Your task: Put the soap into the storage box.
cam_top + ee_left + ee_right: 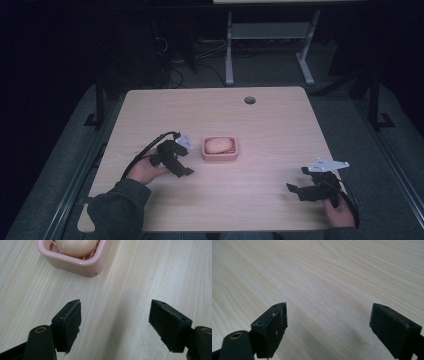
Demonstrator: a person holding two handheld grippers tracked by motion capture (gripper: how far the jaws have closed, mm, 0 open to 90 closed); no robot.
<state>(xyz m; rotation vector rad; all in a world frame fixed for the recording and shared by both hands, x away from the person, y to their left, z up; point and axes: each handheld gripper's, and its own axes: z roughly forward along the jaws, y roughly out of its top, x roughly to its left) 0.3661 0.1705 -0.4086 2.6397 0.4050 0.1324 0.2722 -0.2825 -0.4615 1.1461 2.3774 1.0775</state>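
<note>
The left hand-held gripper (186, 159) stands with its jaws wide apart and nothing between them, low over the bench (280, 125) just to the left of the pink soap dish (219, 149); in the left gripper view that dish (75, 263) sits ahead of the jaws and off to one side, near but not touching them. The right hand-held gripper (298, 190) is likewise spread wide and empty, well apart from the dish at the near right of the bench, with bare wood grain under it in the right gripper view. The thing most likely to be worked is the bar of soap (75, 246) lying in the dish. It will probably be light but firm, with a rounded, smooth surface that could squirm out of flat pads, so a hold across its narrow middle with modest pressure seems wisest; a hard squeeze might dent it. The dish itself looks like stiff, glossy plastic, light enough to skid if nudged, and its straight raised rim offers a surer grip than its rounded corners. In looks, the soap is a pale peach oval, and the dish a rounded pink rectangle with slatted ribs beneath the bar.
</note>
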